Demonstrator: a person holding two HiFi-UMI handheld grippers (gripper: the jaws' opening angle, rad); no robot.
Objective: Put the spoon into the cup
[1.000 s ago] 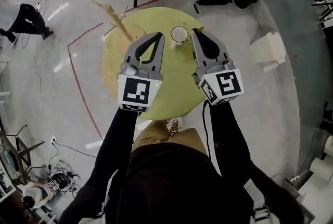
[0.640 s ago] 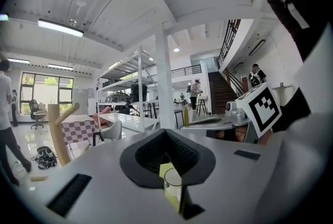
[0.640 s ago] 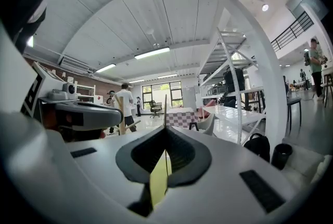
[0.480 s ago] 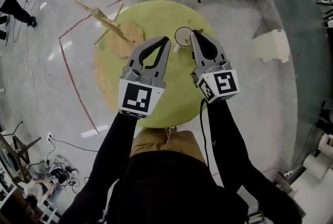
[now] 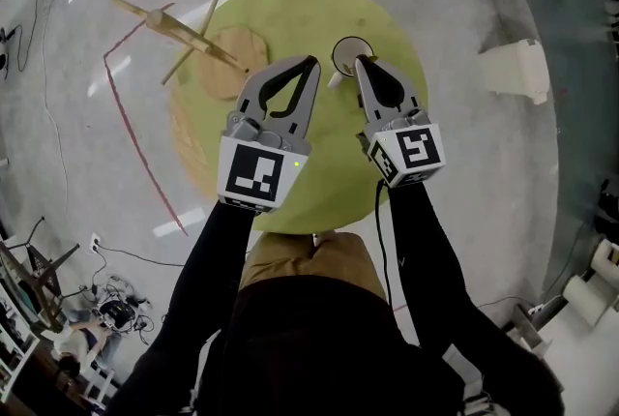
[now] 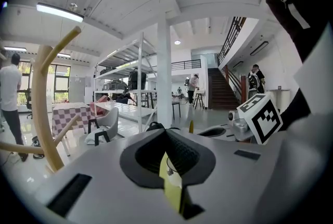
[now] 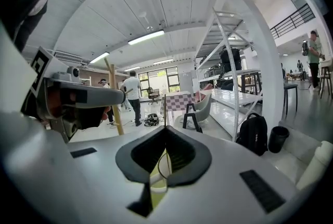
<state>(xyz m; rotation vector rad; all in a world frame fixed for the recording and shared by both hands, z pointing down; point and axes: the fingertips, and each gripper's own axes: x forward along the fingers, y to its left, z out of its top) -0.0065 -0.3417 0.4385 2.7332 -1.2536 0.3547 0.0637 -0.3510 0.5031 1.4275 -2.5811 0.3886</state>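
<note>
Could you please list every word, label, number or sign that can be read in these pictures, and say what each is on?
No readable words or numbers anywhere.
White cube on the left tongs: black square pattern, no letters.
White cube on the right tongs: the same kind of pattern.

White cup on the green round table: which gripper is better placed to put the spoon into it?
Right. The right gripper is shut on the thin yellowish spoon, with its tip beside the white cup; the left gripper is shut and empty.
</note>
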